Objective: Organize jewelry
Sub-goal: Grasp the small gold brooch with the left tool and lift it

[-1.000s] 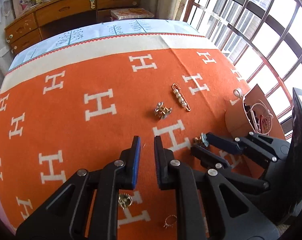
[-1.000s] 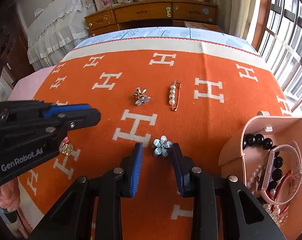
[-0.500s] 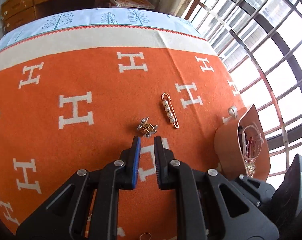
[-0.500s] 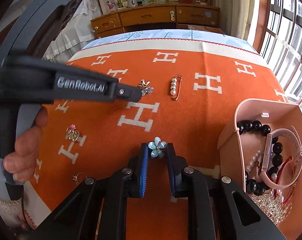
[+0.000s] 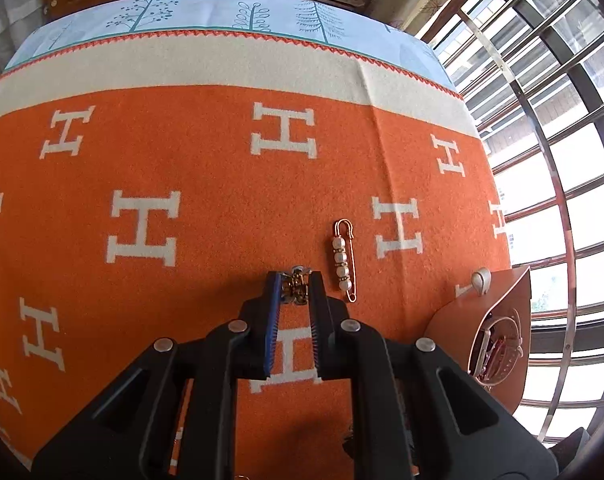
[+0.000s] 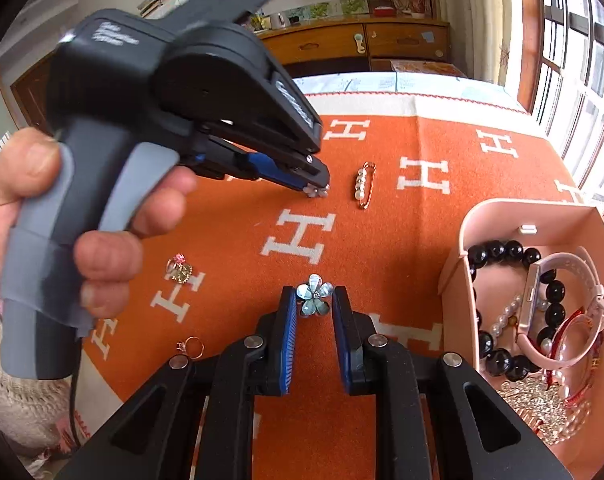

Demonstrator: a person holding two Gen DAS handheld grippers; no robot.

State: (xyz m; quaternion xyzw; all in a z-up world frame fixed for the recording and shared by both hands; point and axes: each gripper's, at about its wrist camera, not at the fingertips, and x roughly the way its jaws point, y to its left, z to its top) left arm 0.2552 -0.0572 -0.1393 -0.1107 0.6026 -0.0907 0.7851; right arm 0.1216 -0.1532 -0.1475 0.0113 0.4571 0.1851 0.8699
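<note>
While the left wrist view is considered first, the left gripper (image 5: 295, 286) is seen at lower centre with its jaws drawn close around a small gold brooch (image 5: 296, 289), which sits between the tips on the orange blanket (image 5: 205, 168); whether the pads already press on it cannot be told for certain, though the gap is narrow and the piece fills it. Just to the right of the tips a pearl safety pin (image 5: 345, 260) is laid, its long axis running up and down the frame, nearly parallel to the fingers. At the right edge the pink jewelry box (image 5: 498, 300) is seen, so the carry is judged to lie rightward from this claw.

As the right wrist view is taken up, the right gripper (image 6: 314, 302) is shown at lower centre, pinching a blue flower brooch (image 6: 314, 298) between its tips. The pink jewelry box (image 6: 458, 280) stands at the right of the frame, near these fingers, and already holds a black bead bracelet (image 6: 498, 250) and a pink watch (image 6: 542, 300). The right hand is judged the nearer to the box. At upper left the left gripper (image 6: 316, 190) is seen, held by a hand (image 6: 81, 232), tips down on the gold brooch (image 6: 318, 192). A ring with a pink stone (image 6: 179, 268) and a thin ring (image 6: 191, 346) remain on the blanket at lower left.
</note>
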